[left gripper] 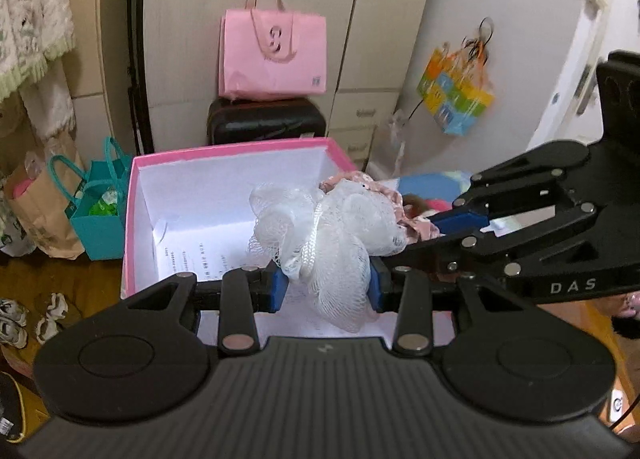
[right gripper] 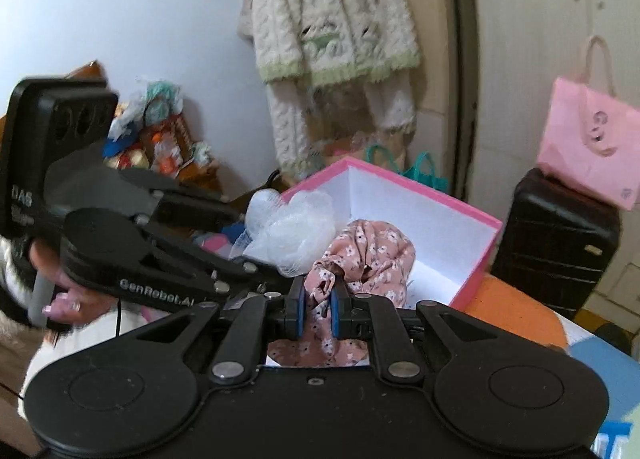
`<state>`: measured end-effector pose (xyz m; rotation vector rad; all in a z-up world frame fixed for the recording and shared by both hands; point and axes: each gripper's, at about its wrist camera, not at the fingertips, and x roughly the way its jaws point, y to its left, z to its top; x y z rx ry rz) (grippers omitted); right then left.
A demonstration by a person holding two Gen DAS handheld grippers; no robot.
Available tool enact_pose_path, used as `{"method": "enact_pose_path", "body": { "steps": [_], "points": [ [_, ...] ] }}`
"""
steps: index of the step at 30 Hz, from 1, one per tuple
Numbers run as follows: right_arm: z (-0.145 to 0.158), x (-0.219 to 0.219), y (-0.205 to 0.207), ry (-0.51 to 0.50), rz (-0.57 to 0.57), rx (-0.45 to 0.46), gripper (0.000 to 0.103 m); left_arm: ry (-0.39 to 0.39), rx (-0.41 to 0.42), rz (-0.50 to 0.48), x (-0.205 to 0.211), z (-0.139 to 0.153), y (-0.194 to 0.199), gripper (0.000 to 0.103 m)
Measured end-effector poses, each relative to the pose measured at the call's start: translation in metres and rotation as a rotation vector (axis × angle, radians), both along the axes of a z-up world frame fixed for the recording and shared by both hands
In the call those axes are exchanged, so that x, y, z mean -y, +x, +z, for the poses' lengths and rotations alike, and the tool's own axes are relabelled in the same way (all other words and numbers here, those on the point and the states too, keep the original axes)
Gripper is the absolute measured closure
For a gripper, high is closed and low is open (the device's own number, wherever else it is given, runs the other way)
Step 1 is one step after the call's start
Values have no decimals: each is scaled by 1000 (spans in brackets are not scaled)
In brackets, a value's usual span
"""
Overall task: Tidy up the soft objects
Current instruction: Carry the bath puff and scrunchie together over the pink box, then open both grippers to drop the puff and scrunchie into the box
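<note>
One white mesh pouf [left gripper: 320,235], one floral cloth [right gripper: 368,255], one pink box [left gripper: 132,195]. Left gripper [left gripper: 326,285] pinching pouf over box; right gripper [right gripper: 318,309] pinching cloth alongside.

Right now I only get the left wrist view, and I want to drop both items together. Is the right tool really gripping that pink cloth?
Observer: Yes, the right tool is shut on a fold of the floral cloth.
Operator: Is the cloth over the box?
Observer: Its bulk is over the white inside of the pink box; a tail hangs back under the tool.
Operator: And the sponge?
Observer: The white sponge sits left of the cloth, by the box's rim.
</note>
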<state>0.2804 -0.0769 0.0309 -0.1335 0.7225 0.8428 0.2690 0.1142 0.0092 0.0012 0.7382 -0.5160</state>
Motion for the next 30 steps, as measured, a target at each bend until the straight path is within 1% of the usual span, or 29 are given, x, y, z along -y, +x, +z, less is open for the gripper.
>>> {"method": "enact_pose_path", "body": {
  "steps": [2,5,7,10,11,12,13,14,16,17,20,21,24,25,26,27,28,29,30],
  "points": [
    [-9,-6,10,-33,30,1,88,16,-49,5,1,-9,15,66],
    [-21,-17,24,-90,56,5,88,65,-85,18,6,-21,31,66],
    [-29,-23,33,-124,64,-20,88,93,-123,26,8,-29,42,66],
    [-39,-35,37,-195,93,-8,88,142,-181,35,13,-40,53,66],
    [-41,-37,37,-214,97,-3,88,182,-188,33,15,-43,55,66],
    [-44,-41,37,-230,100,1,88,243,-191,38,19,-47,57,66],
    [-47,-43,38,-245,103,0,88,282,-184,48,21,-50,59,66],
    [-49,-44,40,-259,103,-3,88,301,-177,50,23,-52,60,66],
    [-54,-47,43,-280,101,-10,88,293,-198,53,22,-56,64,66],
    [-55,-49,43,-288,104,2,88,295,-205,59,22,-56,66,66],
    [-55,-51,41,-305,104,9,86,327,-193,72,24,-55,68,63],
    [-54,-52,40,-311,100,12,85,335,-195,74,24,-54,68,60],
    [-53,-50,35,-329,101,36,78,335,-210,77,20,-51,65,52],
    [-52,-50,33,-330,102,43,73,319,-212,63,18,-49,62,51],
    [-49,-50,30,-331,101,48,68,298,-215,53,15,-46,60,49],
    [-47,-49,26,-332,101,53,65,275,-216,43,12,-45,59,46],
    [-45,-49,23,-333,99,56,58,250,-220,28,10,-42,54,45],
    [-42,-48,20,-339,92,59,49,239,-219,22,8,-39,50,44],
    [-40,-48,17,-345,84,63,46,235,-211,17,6,-34,44,44]
  ]
}}
